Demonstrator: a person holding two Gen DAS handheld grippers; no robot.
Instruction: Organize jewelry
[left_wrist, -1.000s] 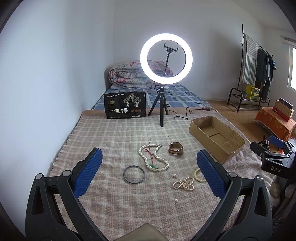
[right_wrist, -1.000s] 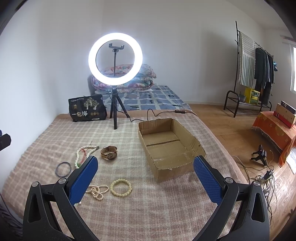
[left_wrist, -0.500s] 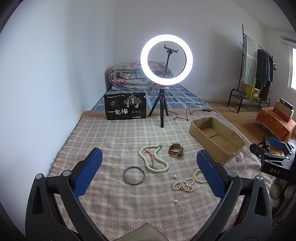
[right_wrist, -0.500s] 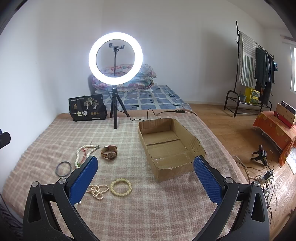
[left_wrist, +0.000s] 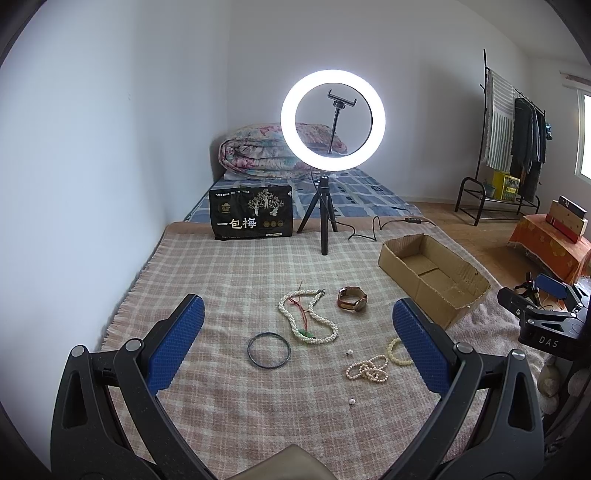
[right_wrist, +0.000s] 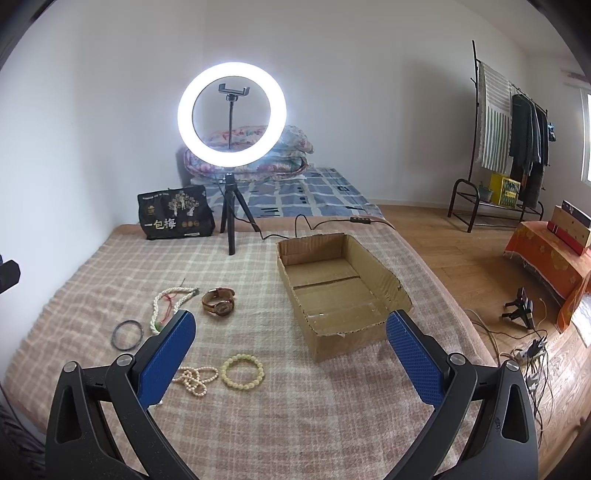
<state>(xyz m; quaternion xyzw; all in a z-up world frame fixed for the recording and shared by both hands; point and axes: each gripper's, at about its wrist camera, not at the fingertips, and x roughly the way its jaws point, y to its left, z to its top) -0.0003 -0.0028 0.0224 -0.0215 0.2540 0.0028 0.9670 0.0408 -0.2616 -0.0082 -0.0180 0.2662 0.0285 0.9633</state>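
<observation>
Jewelry lies on a checked blanket (left_wrist: 229, 280): a white bead necklace (left_wrist: 308, 317), a brown watch (left_wrist: 352, 298), a dark bangle (left_wrist: 268, 350), a pearl strand (left_wrist: 367, 371), a pale yellow bracelet (right_wrist: 242, 371) and two loose pearls (left_wrist: 348, 353). An open cardboard box (right_wrist: 340, 284) stands to their right, with nothing in it. My left gripper (left_wrist: 299, 314) is open and empty, held above the jewelry. My right gripper (right_wrist: 290, 328) is open and empty, in front of the box. The right gripper also shows at the edge of the left wrist view (left_wrist: 546, 314).
A lit ring light on a tripod (left_wrist: 332, 118) stands at the blanket's far side, its cable (left_wrist: 373, 225) trailing right. A black bag (left_wrist: 251, 212) stands to its left. A wall runs along the left. Wooden floor, a clothes rack (right_wrist: 509, 125) and cables (right_wrist: 532, 343) are at right.
Both views have shifted very slightly; the jewelry and box lie where they were. Both grippers stay open.
</observation>
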